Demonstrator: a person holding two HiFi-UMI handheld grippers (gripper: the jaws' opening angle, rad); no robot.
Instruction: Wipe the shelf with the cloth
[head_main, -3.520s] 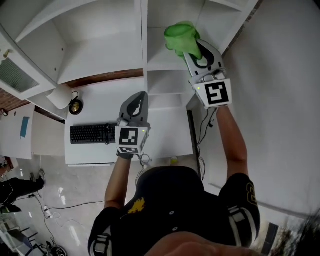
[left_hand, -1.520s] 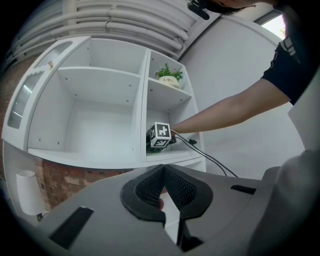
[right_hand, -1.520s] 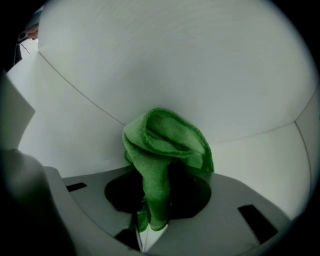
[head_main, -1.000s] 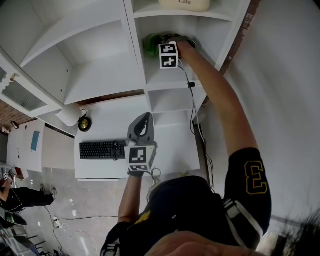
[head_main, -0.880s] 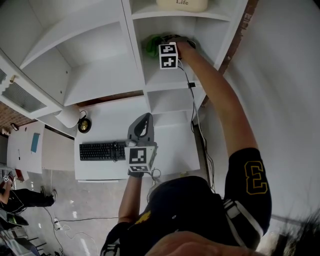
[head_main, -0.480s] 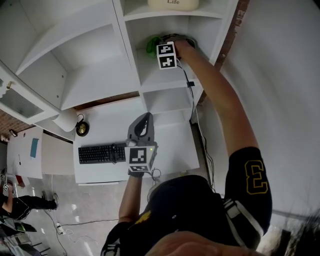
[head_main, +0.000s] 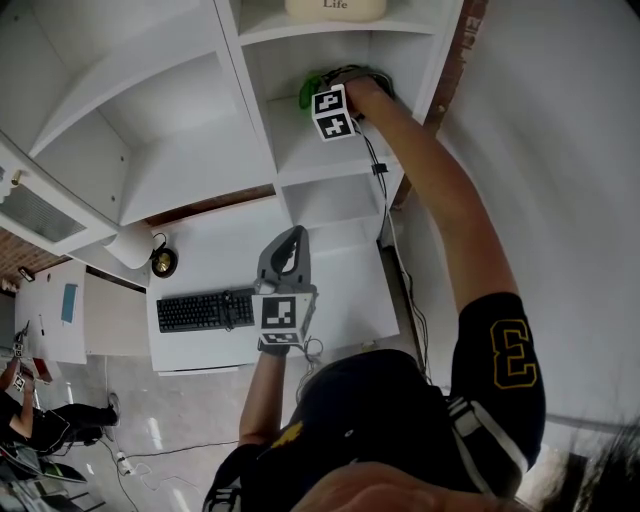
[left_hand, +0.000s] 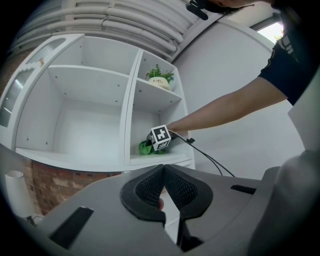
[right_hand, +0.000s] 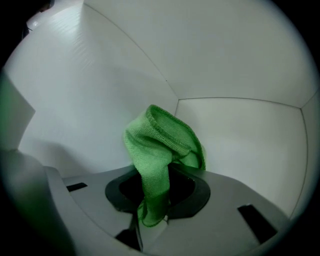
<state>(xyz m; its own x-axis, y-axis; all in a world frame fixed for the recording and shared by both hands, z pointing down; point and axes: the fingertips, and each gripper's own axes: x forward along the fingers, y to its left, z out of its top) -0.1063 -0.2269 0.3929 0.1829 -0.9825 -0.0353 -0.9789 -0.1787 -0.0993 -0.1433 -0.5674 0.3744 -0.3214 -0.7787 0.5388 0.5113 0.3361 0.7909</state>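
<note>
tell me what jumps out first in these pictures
The bright green cloth stands out, pinched in the right tongs deep inside a narrow compartment of the white shelf. The left tongs hang shut and empty over the white desk, near a black keyboard.

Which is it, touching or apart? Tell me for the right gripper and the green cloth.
Touching. The right gripper view shows the right gripper with its jaws clamped on the green cloth, whose folded bulk stands out in front.
</note>
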